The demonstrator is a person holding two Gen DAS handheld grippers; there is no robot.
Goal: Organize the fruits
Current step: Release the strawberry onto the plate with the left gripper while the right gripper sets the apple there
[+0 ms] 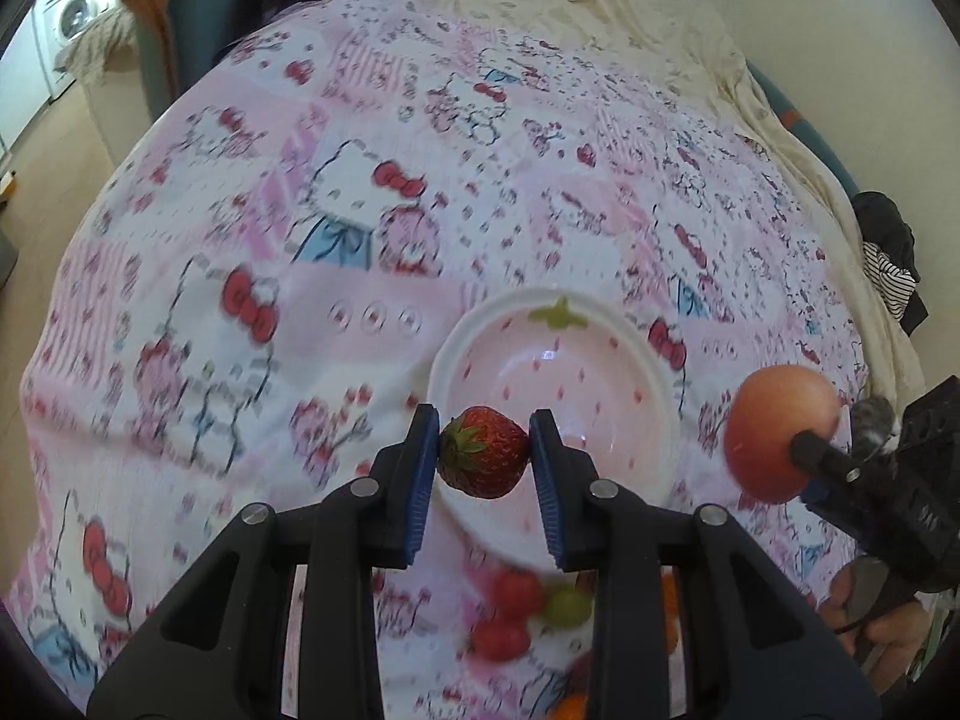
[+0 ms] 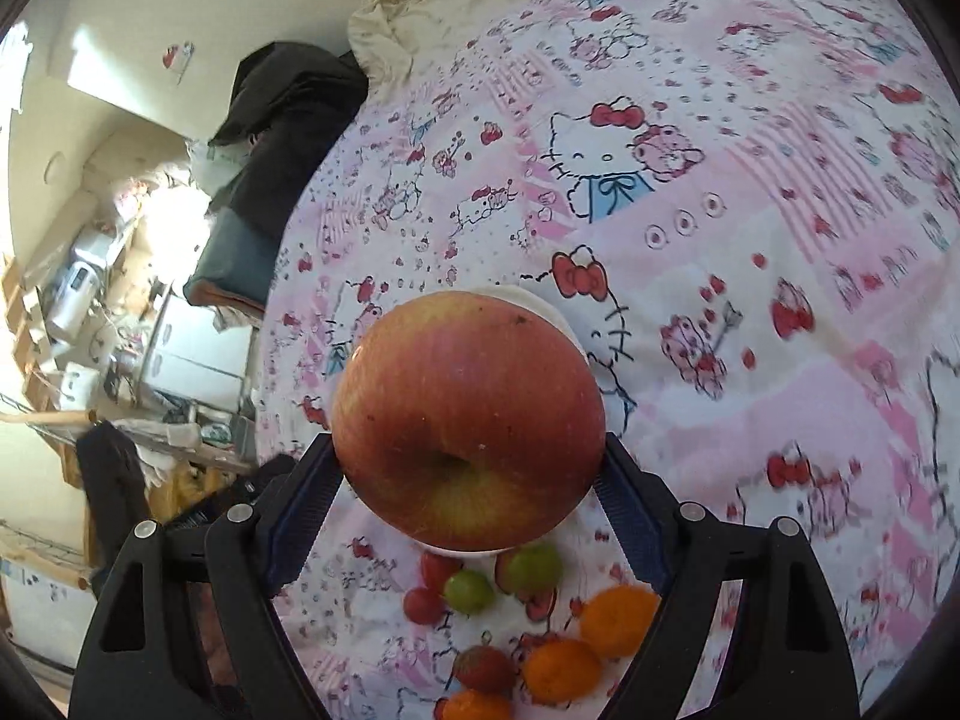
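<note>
My left gripper is shut on a red strawberry and holds it in the air over the near rim of a pink-and-white bowl. The bowl has nothing in it. My right gripper is shut on a big red-yellow apple, its blue pads pressing both sides. In the left wrist view that apple hangs to the right of the bowl. In the right wrist view the bowl shows only as a white edge behind the apple.
Loose fruit lies on the cartoon-cat bedspread near me: small red and green fruits, oranges and another strawberry. A cream blanket is bunched at the far end. Dark clothes and cluttered shelves stand beside the bed.
</note>
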